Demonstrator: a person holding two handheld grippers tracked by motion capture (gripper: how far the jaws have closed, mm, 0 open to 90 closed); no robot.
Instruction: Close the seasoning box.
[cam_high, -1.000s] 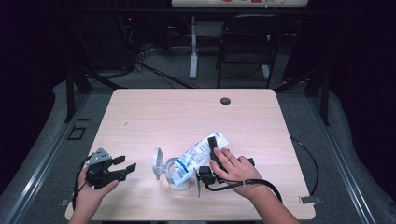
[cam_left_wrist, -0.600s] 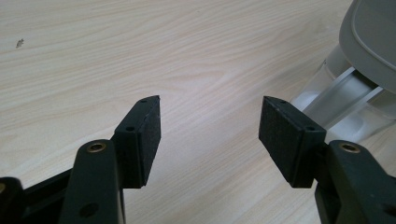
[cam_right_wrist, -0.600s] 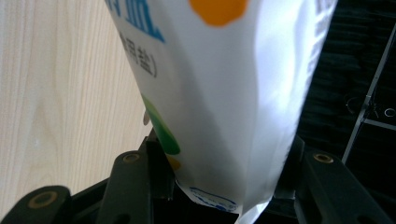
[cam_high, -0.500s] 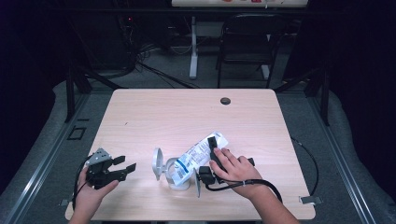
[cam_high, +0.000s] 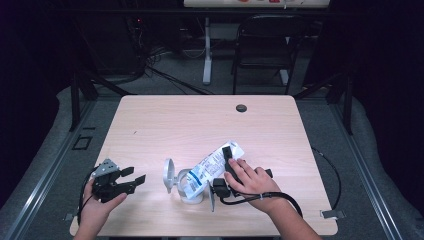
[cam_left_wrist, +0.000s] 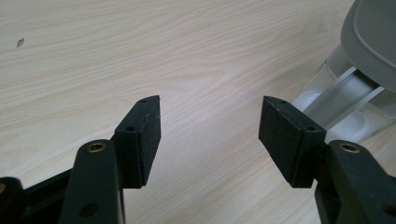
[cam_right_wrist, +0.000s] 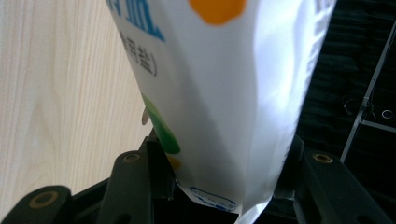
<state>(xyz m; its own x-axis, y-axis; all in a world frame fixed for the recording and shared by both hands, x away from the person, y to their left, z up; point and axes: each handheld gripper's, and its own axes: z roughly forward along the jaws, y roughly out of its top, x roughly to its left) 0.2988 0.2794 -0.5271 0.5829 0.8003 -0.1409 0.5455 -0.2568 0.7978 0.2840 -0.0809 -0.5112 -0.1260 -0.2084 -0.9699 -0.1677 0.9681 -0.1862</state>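
Pouring step in hand, by the look of it. On the table, near the front edge about midway along it, a clear container with its grey lid flipped up on the left. Tilted over its mouth, a white printed bag, lower end at the rim, upper end raised toward the right edge. Clamped across the bag, the right gripper, jaws set fairly wide by the bag's bulk, pads pressed to both faces in the right gripper view. Near the front left corner, the left gripper, pads wide apart, nothing between them, aimed at the container.

Next, probably: more tilt on the bag, mouth kept inside the rim; perhaps a steadying hold from the idle gripper.

Hard to tell: whether the bag is open, whether anything flows, how full the container is. Bag's print too blurred to read; right jaw tips hidden behind it.
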